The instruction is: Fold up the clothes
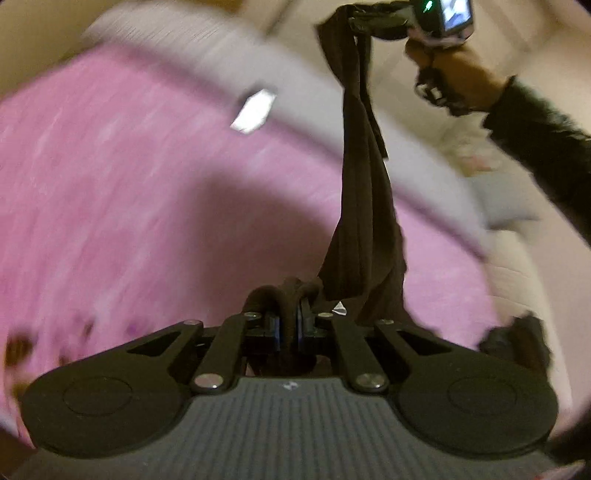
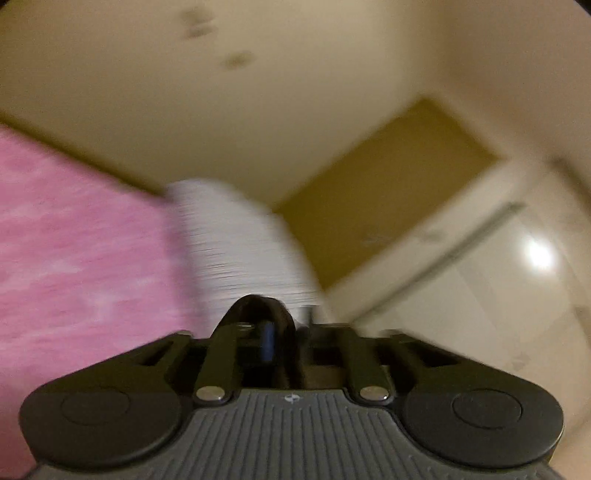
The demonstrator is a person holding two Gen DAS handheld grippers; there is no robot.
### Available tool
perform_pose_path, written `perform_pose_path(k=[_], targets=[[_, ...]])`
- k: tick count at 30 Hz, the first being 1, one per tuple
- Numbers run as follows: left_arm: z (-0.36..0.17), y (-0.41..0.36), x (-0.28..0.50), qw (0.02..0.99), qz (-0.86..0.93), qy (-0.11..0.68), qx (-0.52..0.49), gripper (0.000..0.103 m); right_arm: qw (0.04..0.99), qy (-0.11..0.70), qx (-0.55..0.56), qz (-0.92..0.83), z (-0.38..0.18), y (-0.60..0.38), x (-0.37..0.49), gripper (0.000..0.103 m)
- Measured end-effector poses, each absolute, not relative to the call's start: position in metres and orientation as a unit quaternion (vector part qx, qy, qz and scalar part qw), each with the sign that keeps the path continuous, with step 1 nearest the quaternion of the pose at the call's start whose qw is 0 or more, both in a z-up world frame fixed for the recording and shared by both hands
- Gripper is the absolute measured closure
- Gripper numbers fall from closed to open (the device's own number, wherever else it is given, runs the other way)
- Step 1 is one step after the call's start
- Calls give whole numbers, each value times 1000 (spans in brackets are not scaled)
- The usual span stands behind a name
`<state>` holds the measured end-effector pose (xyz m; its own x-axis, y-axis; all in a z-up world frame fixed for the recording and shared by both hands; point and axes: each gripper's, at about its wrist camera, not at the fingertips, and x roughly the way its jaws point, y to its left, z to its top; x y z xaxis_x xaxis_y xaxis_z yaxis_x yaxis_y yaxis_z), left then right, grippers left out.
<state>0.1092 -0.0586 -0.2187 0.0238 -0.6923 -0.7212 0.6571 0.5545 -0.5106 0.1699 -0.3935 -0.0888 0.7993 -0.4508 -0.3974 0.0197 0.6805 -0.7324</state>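
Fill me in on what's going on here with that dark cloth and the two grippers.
A person is folding clothes over a pink bedspread. A dark garment hangs stretched between the two handheld grippers. The left gripper is shut on its lower end. The right gripper, held up high by a hand in a dark sleeve, is at the upper end; blur hides whether it is still pinching the cloth. Nothing is laid flat or folded yet.

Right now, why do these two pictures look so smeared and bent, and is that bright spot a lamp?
Left wrist view: the pink bedcover streaks with motion blur, edges bow from the fisheye lens, and the dark garment casts a soft shadow. Right wrist view: everything is smeared; the bright spot is glare on a glossy surface, its source unseen.
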Motion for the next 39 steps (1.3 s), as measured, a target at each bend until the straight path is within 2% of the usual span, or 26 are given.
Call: perform_pose_path(k=[1,2,4,7,9,11,13,20,21,23,25,30,33,35,37,38,39], targets=[[-241,-53,118,713,-452,536,-16,97,869,312,-367,-111,-124,-373,184,24],[-261,-48,127,707,-439,555,-12,97,869,331,-359,-83,-152,-350,190,20],[-282,-38,142,692,-431,579,-1,96,865,367,-340,-30,-205,-304,200,20],[-288,-29,172,671,-442,595,17,92,865,411,-289,1,-242,-266,172,20],[-274,-32,184,660,-461,593,22,85,861,447,-243,-8,-249,-262,149,16],[-256,-33,200,643,-485,592,29,67,857,481,-179,-43,-249,-289,126,16],[-240,-34,217,642,-502,577,46,60,848,511,-111,-86,-243,-312,97,15],[-223,-107,272,682,-521,478,187,56,796,542,10,-270,-235,-405,-20,15],[-225,-128,274,683,-532,454,210,54,790,540,31,-289,-233,-416,-33,15],[-235,-181,271,681,-560,398,253,39,780,533,63,-322,-235,-431,-56,15],[-247,-236,260,670,-591,342,290,36,770,526,90,-349,-241,-442,-76,15],[-299,-366,217,623,-653,235,361,36,745,532,138,-377,-261,-460,-121,15],[-339,-427,189,599,-664,187,407,45,737,538,144,-383,-277,-467,-136,15],[-360,-456,175,591,-660,174,430,57,730,542,151,-389,-286,-470,-148,15],[-381,-471,172,581,-652,165,458,61,723,544,160,-396,-294,-472,-159,15],[-387,-475,173,577,-647,167,470,77,719,545,164,-399,-298,-474,-164,15],[-391,-478,178,577,-645,173,471,89,715,545,170,-403,-302,-476,-166,15]])
